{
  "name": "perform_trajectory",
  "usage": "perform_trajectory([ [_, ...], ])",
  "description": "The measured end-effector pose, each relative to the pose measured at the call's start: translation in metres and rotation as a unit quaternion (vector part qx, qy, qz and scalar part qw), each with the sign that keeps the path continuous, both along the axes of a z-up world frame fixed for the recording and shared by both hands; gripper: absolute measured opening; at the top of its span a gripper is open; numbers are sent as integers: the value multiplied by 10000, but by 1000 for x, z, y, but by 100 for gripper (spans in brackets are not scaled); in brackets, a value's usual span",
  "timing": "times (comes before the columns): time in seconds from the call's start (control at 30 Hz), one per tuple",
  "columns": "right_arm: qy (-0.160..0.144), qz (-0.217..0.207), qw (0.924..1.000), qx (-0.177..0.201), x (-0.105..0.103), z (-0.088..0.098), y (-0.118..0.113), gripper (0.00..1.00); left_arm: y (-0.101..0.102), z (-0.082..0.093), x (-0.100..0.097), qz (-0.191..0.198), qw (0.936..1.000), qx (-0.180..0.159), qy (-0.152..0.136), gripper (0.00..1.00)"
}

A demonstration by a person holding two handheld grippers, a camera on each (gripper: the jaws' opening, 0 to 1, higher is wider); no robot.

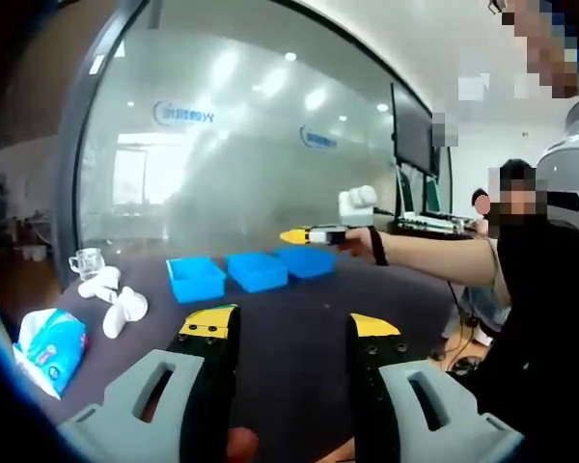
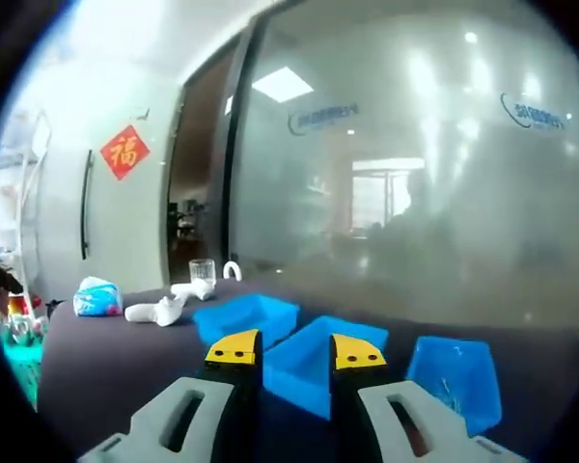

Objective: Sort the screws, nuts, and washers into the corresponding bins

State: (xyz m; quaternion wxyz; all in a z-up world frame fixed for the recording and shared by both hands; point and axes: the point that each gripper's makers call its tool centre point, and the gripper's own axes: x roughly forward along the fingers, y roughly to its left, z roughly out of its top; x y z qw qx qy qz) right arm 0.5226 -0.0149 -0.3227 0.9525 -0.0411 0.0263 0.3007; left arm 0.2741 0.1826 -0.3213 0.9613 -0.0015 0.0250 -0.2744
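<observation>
Both tools, left tool (image 1: 294, 333) and right tool (image 2: 295, 359), stood apart, holding nothing. Three blue bins (image 2: 333, 362) sat on the dark counter (image 1: 299, 299). A red sign (image 2: 124, 151) reading "福" hung at ten o'clock.

- A dark tabletop (image 1: 289, 318) carries everything; it runs up to a frosted glass wall.
- Three blue bins stand on it in a row, close together: left bin (image 1: 196, 278), middle bin (image 1: 257, 270), right bin (image 1: 306, 260).
- In the right gripper view, small metal bits lie inside one bin (image 2: 451, 378); what kind they are is too small to tell.
- White pieces (image 1: 116, 297) lie in a loose heap near the left bin.
- A clear glass mug (image 1: 87, 261) stands behind the heap.
- A blue-and-white tissue pack (image 1: 50, 349) lies nearer the edge.
</observation>
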Motion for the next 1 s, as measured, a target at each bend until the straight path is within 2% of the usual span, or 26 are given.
perform_trajectory([
  [0.2,24,140,9999,87,-44,-6,-17,23,0,-1,2,4,10000,-25,-19,43],
  [0.27,44,157,9998,83,-38,-9,-27,23,0,-2,3,19,10000,-31,-19,43],
  [0.43,126,231,9996,88,-73,-22,-39,23,1,-7,5,35,10000,-49,25,43],
  [0.6,182,275,9994,78,-99,-30,-48,23,1,-7,6,30,10000,-68,26,43],
  [0.7,296,411,9986,-160,-117,-42,-51,24,1,-7,6,27,10000,-56,27,43],
  [0.87,370,412,9982,-209,-134,-47,-65,24,0,-7,5,33,10000,-73,25,43],
  [1.0,304,382,9985,-238,-145,-45,-76,24,-1,-7,4,31,10000,-66,20,43],
])
